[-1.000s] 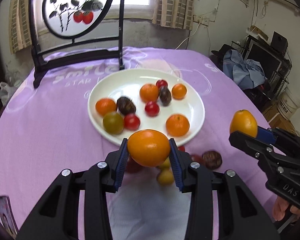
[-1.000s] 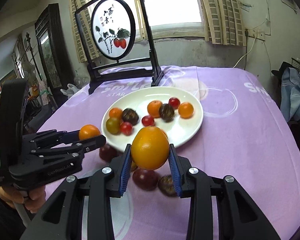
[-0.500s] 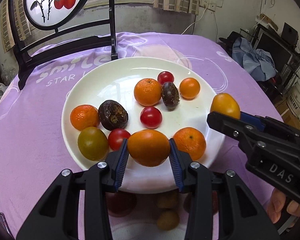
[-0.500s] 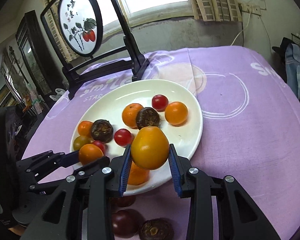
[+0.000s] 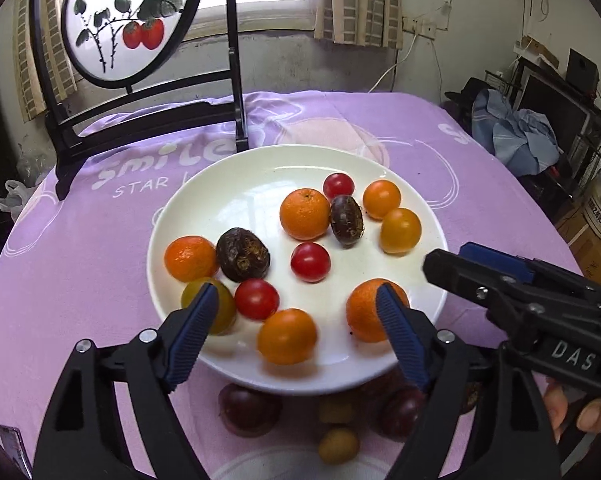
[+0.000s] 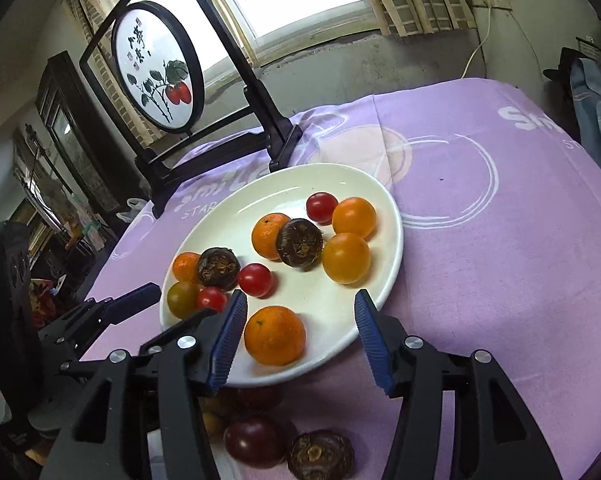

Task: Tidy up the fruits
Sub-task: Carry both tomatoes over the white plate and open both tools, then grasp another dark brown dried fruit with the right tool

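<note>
Both wrist views look steeply down, close over the white plate. The plate fills mid-frame in each. The right view stands rightward of the left.

Both grippers, left gripper and right gripper, are black with ribbed blue pads, silver screws; one bears white "DAS" lettering.

My desk, under a purple cloth, carries a white plate, a framed screen, and loose fruit.

A white plate held orange, red and dark-brown fruits on a lilac, white-patterned tablecloth.
</note>
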Action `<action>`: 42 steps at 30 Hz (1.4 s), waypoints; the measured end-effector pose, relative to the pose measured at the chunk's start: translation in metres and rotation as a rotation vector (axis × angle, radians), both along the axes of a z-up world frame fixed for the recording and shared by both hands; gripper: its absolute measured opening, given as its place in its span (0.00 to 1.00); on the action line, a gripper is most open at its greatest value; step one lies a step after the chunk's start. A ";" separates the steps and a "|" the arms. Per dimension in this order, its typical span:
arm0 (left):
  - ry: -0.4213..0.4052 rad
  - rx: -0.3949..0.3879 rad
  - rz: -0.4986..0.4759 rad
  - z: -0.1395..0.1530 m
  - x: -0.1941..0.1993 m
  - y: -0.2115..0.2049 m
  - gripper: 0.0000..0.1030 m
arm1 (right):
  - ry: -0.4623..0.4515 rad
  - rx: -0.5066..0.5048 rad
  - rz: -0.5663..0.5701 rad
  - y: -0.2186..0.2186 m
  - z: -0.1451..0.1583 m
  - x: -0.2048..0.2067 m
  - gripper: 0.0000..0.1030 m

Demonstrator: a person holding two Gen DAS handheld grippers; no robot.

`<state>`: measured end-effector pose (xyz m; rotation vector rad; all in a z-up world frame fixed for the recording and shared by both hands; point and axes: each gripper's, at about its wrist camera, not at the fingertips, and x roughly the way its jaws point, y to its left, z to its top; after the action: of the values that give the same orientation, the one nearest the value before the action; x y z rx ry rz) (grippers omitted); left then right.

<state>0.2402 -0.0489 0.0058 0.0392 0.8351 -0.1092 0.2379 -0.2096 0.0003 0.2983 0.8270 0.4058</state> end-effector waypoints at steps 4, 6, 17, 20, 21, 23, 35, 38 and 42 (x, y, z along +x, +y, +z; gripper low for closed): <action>-0.007 -0.059 0.040 0.007 -0.018 0.019 0.85 | 0.005 0.009 -0.017 -0.011 0.004 -0.014 0.56; -0.004 -0.082 0.053 0.007 -0.029 0.029 0.87 | 0.003 0.007 -0.013 -0.013 0.005 -0.022 0.56; 0.082 -0.115 0.129 -0.018 -0.081 0.067 0.88 | 0.003 -0.102 0.057 -0.004 -0.009 -0.083 0.59; 0.094 -0.130 0.125 -0.024 -0.093 0.069 0.88 | -0.011 -0.187 0.101 0.008 -0.013 -0.101 0.60; 0.096 -0.133 0.121 -0.027 -0.096 0.069 0.88 | -0.014 -0.214 0.109 0.010 -0.015 -0.106 0.60; 0.095 -0.134 0.115 -0.034 -0.101 0.068 0.88 | -0.009 -0.265 0.119 0.015 -0.021 -0.117 0.60; 0.110 -0.115 0.059 -0.047 -0.105 0.061 0.89 | 0.022 -0.449 0.073 0.032 -0.047 -0.090 0.60; 0.105 -0.109 0.053 -0.047 -0.105 0.059 0.89 | 0.021 -0.458 0.069 0.034 -0.047 -0.081 0.56; 0.105 -0.096 0.031 -0.049 -0.104 0.055 0.89 | -0.007 -0.459 0.072 0.036 -0.044 -0.086 0.40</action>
<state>0.1360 0.0059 -0.0428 -0.0708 0.9337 -0.1226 0.1515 -0.1737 -0.0440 -0.1595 0.9003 0.2733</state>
